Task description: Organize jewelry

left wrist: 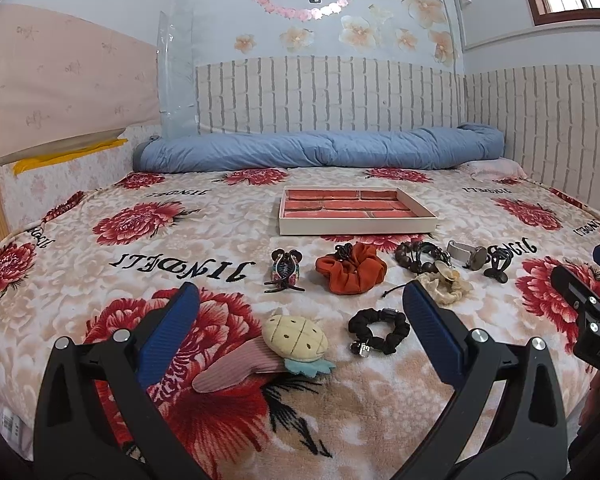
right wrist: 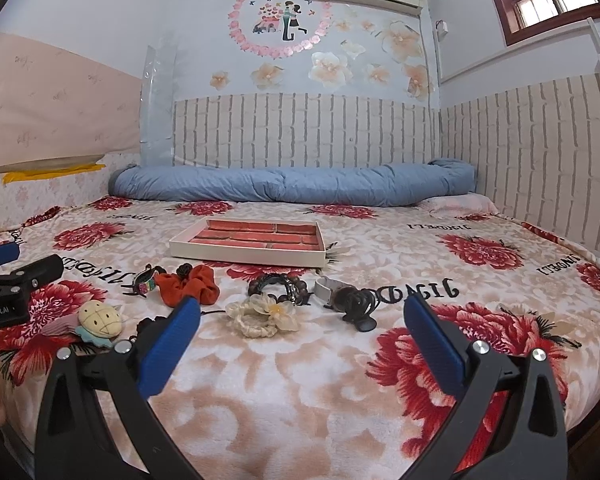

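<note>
Left tool (left wrist: 300, 308) released, empty; pineapple hair clip (left wrist: 276, 344) lies just ahead between its pads, long axis crosswise; right tool (right wrist: 302, 320) released, farther off

Both wrist views look low across the bed (left wrist: 100, 240), sharing the tray (left wrist: 358, 226) (right wrist: 248, 256).

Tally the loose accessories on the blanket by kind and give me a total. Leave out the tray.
Scrunchies and fabric hair ties: 3 — orange scrunchie, cream flower scrunchie, black scrunchie
Claw clips: 2 — patterned claw clip, black claw clip
Plush hair clips: 1 — plush clip
Bead bracelets: 1 — bead bracelet
Watches: 1 — watch
Total: 8
</note>
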`<state>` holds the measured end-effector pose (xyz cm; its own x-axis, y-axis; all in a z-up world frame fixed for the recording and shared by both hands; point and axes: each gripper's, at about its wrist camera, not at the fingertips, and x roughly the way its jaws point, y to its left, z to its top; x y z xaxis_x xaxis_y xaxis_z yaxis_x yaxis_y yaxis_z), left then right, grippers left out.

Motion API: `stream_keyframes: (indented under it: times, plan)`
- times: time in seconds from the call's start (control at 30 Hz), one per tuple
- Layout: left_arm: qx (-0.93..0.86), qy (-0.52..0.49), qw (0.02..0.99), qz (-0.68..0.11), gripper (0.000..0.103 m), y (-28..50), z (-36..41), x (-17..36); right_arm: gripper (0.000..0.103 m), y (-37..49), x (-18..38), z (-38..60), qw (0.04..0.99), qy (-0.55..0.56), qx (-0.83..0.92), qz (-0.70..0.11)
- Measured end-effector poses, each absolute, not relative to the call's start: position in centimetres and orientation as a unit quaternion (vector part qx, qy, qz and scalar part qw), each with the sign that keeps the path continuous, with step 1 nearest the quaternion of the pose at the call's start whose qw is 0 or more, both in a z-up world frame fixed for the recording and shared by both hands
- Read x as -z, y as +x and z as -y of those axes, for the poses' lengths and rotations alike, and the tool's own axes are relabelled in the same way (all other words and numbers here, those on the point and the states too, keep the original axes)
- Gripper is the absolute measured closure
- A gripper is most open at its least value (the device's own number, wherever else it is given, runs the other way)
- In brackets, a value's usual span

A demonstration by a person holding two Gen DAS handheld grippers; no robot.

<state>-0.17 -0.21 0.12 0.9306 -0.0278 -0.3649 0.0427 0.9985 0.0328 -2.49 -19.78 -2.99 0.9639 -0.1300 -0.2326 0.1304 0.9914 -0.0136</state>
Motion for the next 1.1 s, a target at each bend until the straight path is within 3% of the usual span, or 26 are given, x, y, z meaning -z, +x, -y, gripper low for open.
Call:
stream_keyframes:
  times: [1.1]
  plan:
    - [0.02,0.02,0.982,-0.189,0.005,-0.04,0.33,0.38,0.004,-2.45,3.18,19.94,0.991,0.001,0.066,-0.119]
